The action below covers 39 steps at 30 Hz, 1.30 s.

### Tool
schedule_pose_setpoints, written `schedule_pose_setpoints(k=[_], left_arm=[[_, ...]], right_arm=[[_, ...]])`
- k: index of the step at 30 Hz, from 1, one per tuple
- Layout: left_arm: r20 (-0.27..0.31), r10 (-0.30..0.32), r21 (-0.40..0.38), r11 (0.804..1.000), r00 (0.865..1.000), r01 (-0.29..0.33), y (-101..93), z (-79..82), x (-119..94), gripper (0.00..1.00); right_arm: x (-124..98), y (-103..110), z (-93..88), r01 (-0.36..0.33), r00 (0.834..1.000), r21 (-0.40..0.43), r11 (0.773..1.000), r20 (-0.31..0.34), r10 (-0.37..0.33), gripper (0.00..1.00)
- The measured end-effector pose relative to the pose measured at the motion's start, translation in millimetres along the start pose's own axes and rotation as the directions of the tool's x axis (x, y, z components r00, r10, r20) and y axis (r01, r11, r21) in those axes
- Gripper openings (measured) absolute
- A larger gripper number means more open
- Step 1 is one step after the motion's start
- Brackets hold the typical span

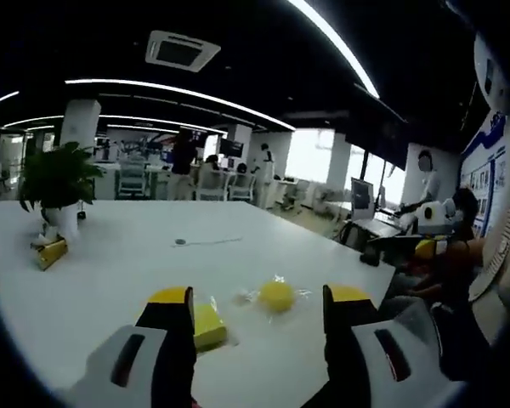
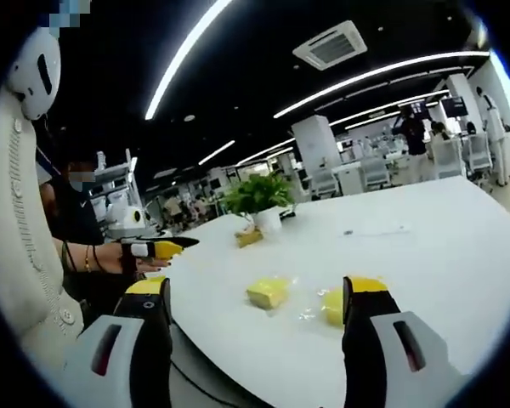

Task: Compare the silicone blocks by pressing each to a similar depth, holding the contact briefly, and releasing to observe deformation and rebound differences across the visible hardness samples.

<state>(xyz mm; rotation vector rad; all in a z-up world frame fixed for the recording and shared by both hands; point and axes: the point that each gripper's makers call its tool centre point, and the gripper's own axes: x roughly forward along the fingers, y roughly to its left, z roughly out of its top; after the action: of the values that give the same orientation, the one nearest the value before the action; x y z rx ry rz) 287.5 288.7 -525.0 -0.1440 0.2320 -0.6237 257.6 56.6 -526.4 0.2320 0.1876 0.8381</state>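
Observation:
Two yellow silicone samples lie on the white table (image 1: 136, 255). A squarish yellow block (image 1: 208, 325) sits in clear wrap just right of my left gripper's left jaw, and a round yellow block (image 1: 276, 295) rests on clear film ahead, between the jaws. My left gripper (image 1: 259, 297) is open above the near edge, touching neither. In the right gripper view the squarish block (image 2: 267, 294) lies ahead between the jaws and the round block (image 2: 331, 306) is partly hidden by the right jaw. My right gripper (image 2: 259, 289) is open, holding nothing.
A potted plant (image 1: 58, 183) in a white pot stands at the table's far left with a small yellow object (image 1: 51, 253) beside it. A small dark disc (image 1: 180, 242) lies mid-table. A seated person (image 2: 76, 225) holds another yellow-tipped gripper (image 2: 157, 249) off the table's edge. Chairs and people fill the background.

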Motion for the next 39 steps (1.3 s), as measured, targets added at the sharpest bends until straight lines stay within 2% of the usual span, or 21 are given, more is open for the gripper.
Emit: schedule_pose_setpoints(k=[2,4,7,10,12,16,19,22,30,39], left_arm=[[-0.011,0.046,0.008,0.999,0.999,-0.046,12.4,-3.1,-10.8,0.62],[-0.006,0.055,0.003,0.999,0.998,-0.055,16.1,-3.6,-15.9,0.62],[0.021,0.086,-0.029,0.996,0.996,-0.085,23.8,-1.7,-22.0,0.62],[0.048,0.135,-0.071,0.989,0.990,-0.131,32.3,0.4,-24.9,0.62],[0.053,0.136,-0.096,0.987,0.989,-0.131,33.1,0.5,-25.2,0.62],[0.049,0.148,-0.080,0.986,0.988,-0.144,31.2,0.5,-25.0,0.62],[0.052,0.143,-0.078,0.987,0.988,-0.139,28.4,1.1,-24.3,0.57],[0.048,0.138,-0.078,0.988,0.989,-0.135,25.4,0.4,-22.4,0.60],[0.022,0.143,-0.051,0.989,0.990,-0.141,22.3,-3.1,-21.7,0.56],[0.028,0.160,-0.051,0.986,0.987,-0.159,22.3,-3.8,-25.6,0.58]], right_arm=[[3.5,2.9,1.6,0.007,1.000,0.008,1.000,0.006,-0.007,0.81],[7.2,5.7,3.8,0.002,1.000,0.016,1.000,0.028,-0.003,0.84],[11.2,5.7,-1.1,0.005,1.000,0.028,1.000,0.008,-0.005,0.88],[12.1,8.1,-6.1,0.000,1.000,0.020,1.000,-0.019,0.000,0.85],[11.6,8.0,-6.8,0.000,1.000,0.021,1.000,-0.022,0.001,0.84],[10.4,6.2,-7.4,0.002,1.000,0.021,1.000,-0.027,-0.002,0.83],[10.2,6.0,-9.1,-0.001,0.999,0.021,1.000,-0.037,0.002,0.82],[9.7,5.1,-9.3,0.000,0.999,0.024,1.000,-0.038,0.001,0.83],[8.9,4.2,-10.5,-0.003,0.999,0.028,1.000,-0.039,0.004,0.82],[8.6,2.6,-5.0,-0.005,1.000,0.015,1.000,-0.029,0.005,0.83]])
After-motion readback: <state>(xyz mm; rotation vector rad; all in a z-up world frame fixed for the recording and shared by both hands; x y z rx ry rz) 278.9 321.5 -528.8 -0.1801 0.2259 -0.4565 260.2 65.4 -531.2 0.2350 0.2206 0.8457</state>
